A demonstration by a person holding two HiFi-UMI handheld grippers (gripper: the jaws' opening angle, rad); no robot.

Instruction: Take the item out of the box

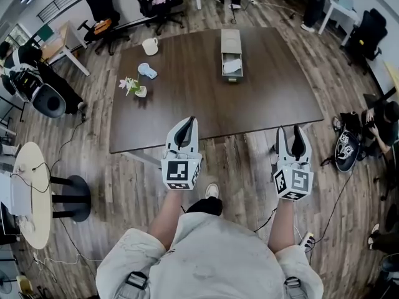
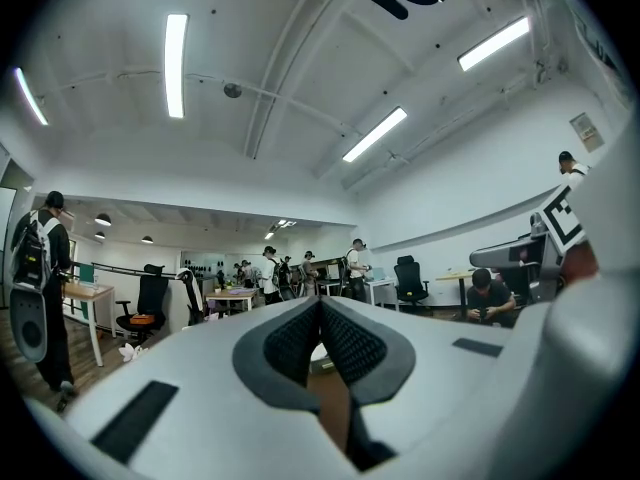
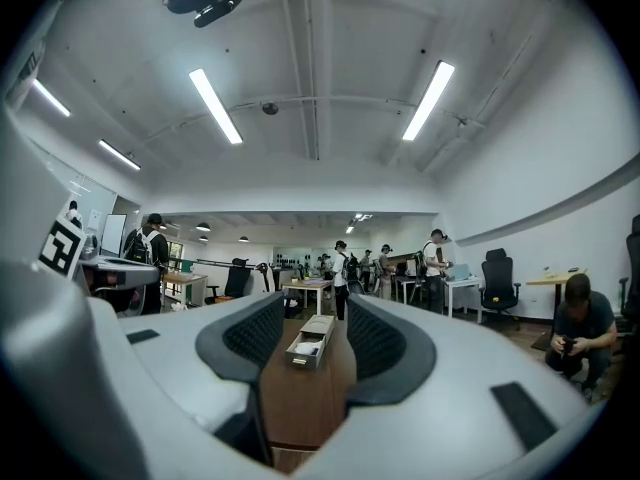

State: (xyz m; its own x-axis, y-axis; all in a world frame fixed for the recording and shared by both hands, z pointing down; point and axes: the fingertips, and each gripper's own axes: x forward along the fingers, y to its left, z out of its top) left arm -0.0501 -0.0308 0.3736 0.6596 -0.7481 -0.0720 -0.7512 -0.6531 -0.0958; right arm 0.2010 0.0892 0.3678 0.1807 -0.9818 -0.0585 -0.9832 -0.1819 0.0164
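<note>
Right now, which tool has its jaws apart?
The right tool: its jaws stand apart with a clear gap, while the left tool's jaws meet at the tips.

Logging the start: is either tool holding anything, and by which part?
Nothing is held: left tool shut on nothing, right tool open, both short of the box.

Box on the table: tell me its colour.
Greyish beige. The box holds a white item. The head view shows it best.

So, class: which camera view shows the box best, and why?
The head view: the box lies whole from above, open, a white item inside. The right gripper view shows it small, end-on, between open jaws. The left gripper view's shut jaws hide nearly all of it.
</note>
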